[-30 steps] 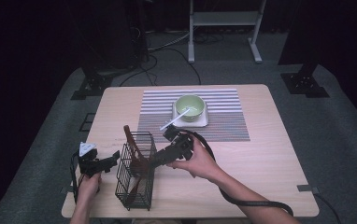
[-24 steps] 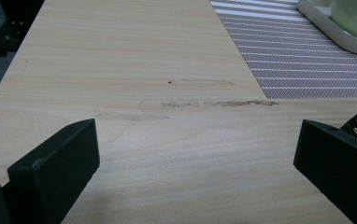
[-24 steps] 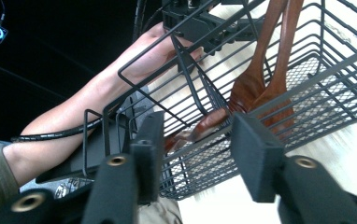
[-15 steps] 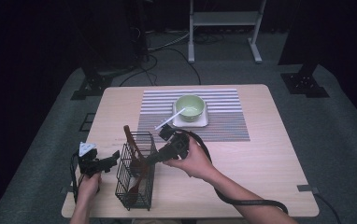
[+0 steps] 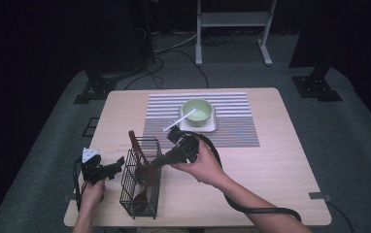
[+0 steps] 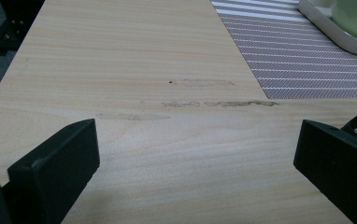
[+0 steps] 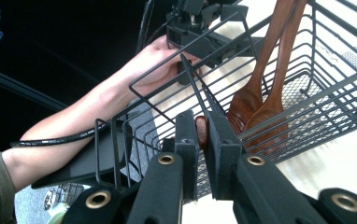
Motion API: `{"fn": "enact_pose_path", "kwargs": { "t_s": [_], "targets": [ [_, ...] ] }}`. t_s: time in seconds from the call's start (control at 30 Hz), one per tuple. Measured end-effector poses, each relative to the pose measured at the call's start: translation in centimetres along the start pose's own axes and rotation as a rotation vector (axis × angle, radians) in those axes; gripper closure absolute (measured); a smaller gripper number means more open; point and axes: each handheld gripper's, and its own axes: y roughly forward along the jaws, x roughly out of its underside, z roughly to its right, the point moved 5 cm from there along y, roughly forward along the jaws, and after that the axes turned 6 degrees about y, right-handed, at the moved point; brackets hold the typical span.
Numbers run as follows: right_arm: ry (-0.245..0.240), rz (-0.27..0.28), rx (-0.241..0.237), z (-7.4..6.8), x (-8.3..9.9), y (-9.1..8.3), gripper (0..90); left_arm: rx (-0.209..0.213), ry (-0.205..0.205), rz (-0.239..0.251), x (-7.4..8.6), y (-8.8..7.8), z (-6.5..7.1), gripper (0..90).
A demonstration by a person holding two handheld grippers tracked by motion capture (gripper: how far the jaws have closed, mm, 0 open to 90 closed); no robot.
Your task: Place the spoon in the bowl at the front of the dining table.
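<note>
1 pale wooden bench (image 5: 280, 160). 1 striped placemat (image 5: 237, 131) on its far half. 1 white square dish (image 5: 183, 125) on the placemat, carrying 1 green bowl (image 5: 199, 108); 1 white utensil (image 5: 176, 122) leans from the bowl.

I see a light wooden table (image 5: 271, 160) standing on grey carpet (image 5: 353, 131). A striped placemat (image 5: 232, 126) lies toward the tabletop's far edge. Beyond that edge stands a pale metal stand (image 5: 232, 19), with dark cables (image 5: 174, 53) trailing across the floor. Black stand feet (image 5: 314, 87) sit off both far corners. The room behind is unlit; walls, I think, are lost in darkness.
</note>
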Motion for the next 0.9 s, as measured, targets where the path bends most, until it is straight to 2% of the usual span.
{"fn": "enact_pose_path", "kwargs": {
  "t_s": [0.23,0.53,0.9],
  "targets": [
    [0.015,0.016,-0.013,-0.1,-0.4,-1.0,83.5,0.0,0.001,0.0,0.0,0.0,0.0,0.0],
    [0.042,0.083,-0.043,-0.2,-1.2,-3.1,83.5,-0.001,0.002,-0.001,0.0,0.0,0.0,0.0],
    [0.045,0.128,-0.055,-0.7,-2.0,-5.5,83.6,-0.002,0.003,-0.004,0.0,0.0,0.0,0.0]
  ]
}}
